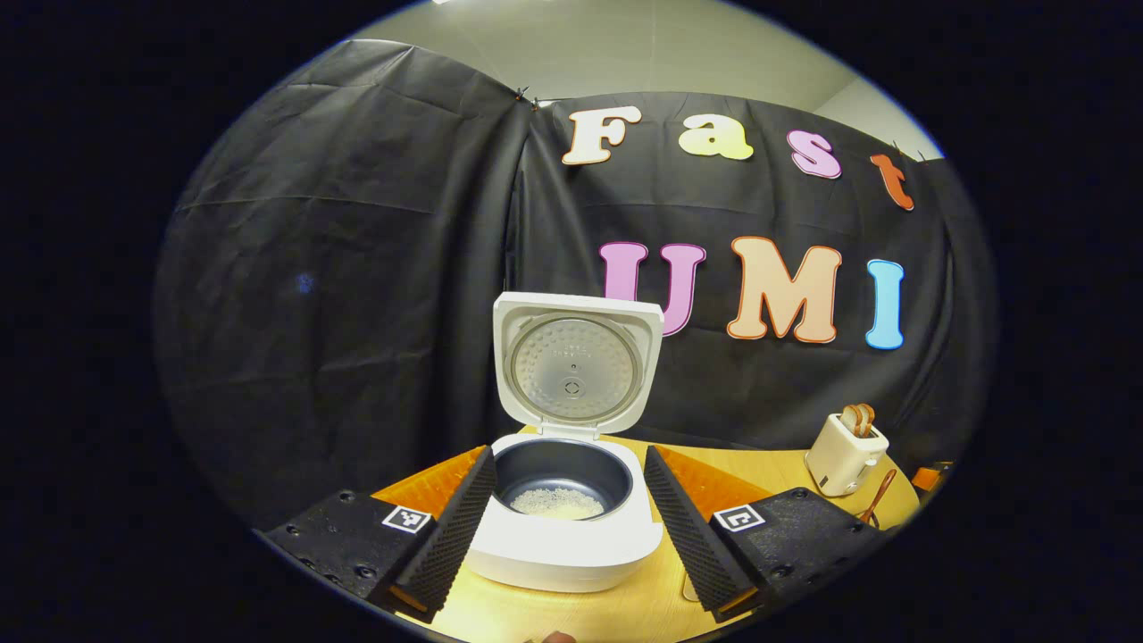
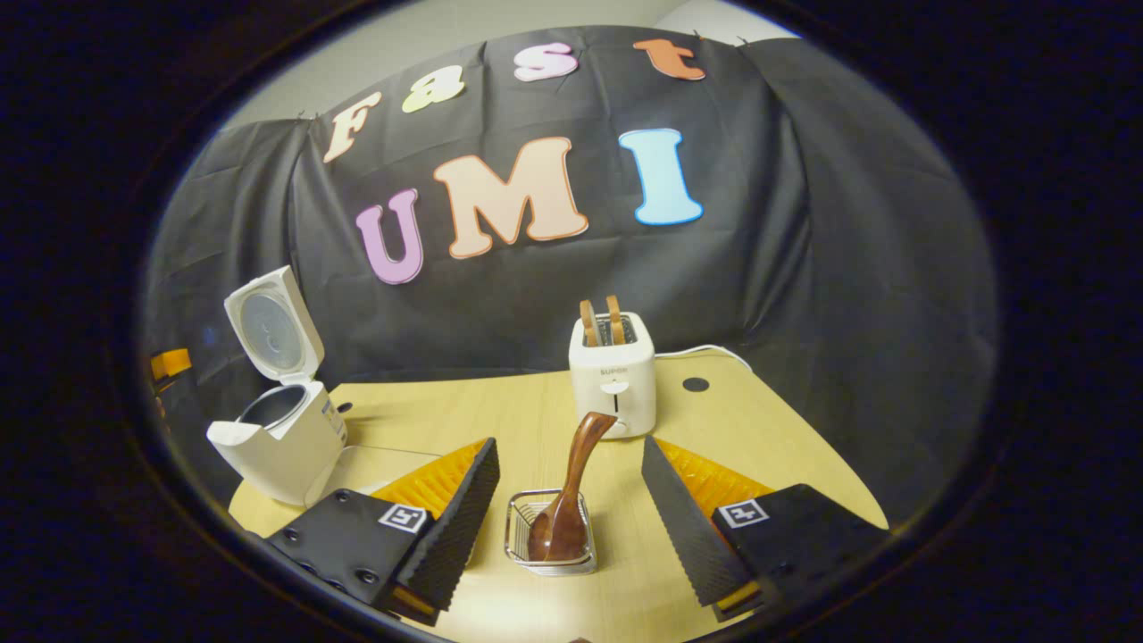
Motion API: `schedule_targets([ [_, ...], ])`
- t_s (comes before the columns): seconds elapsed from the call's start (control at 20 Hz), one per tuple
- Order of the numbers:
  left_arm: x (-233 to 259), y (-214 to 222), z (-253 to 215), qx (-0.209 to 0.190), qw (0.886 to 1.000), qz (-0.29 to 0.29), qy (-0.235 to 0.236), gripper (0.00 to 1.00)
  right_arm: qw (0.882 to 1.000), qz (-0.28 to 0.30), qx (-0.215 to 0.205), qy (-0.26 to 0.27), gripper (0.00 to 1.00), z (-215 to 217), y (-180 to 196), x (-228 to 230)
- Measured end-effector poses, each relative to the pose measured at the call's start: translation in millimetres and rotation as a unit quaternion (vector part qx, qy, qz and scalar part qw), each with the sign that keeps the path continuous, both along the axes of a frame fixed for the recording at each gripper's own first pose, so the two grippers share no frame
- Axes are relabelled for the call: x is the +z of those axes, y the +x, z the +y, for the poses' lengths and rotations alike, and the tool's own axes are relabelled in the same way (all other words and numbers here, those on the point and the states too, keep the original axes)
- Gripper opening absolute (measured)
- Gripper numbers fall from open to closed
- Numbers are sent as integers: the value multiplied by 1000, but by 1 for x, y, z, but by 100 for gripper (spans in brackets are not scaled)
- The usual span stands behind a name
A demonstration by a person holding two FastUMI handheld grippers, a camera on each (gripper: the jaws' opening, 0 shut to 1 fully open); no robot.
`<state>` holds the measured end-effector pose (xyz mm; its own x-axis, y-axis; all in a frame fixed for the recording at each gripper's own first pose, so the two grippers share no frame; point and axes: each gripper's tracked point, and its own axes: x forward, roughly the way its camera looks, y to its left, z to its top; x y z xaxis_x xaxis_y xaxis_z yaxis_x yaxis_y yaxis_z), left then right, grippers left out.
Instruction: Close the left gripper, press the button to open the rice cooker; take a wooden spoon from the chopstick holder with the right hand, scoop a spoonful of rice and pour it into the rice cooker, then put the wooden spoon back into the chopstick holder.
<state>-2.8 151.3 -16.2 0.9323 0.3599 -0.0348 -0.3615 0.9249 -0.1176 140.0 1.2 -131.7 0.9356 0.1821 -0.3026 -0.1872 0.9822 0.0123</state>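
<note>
The white rice cooker (image 1: 564, 536) stands with its lid (image 1: 576, 366) raised upright, and a thin layer of rice (image 1: 557, 504) lies in its dark inner pot. My left gripper (image 1: 568, 522) is open, a finger on each side of the cooker without touching it. In the right gripper view the cooker (image 2: 284, 429) stands at the left, lid up. The wooden spoon (image 2: 568, 496) leans bowl-down in the wire chopstick holder (image 2: 549, 536). My right gripper (image 2: 568, 518) is open, its fingers spread either side of the holder, clear of the spoon.
A white toaster (image 2: 613, 372) with two slices in its slots stands behind the holder on the wooden table (image 2: 759, 446); its cord trails right. In the left gripper view the toaster (image 1: 845, 454) sits at the far right, the spoon handle (image 1: 877, 500) beside it.
</note>
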Motion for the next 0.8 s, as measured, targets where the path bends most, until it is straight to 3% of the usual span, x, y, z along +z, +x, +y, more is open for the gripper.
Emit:
schedule_targets([
  [0.5,-10,-27,-1,43,998,37,26,92,992,121,45,-2,100,19,66,-84],
  [0.8,-14,-38,-15,48,998,45,16,95,987,150,51,18,64,27,87,-95],
])
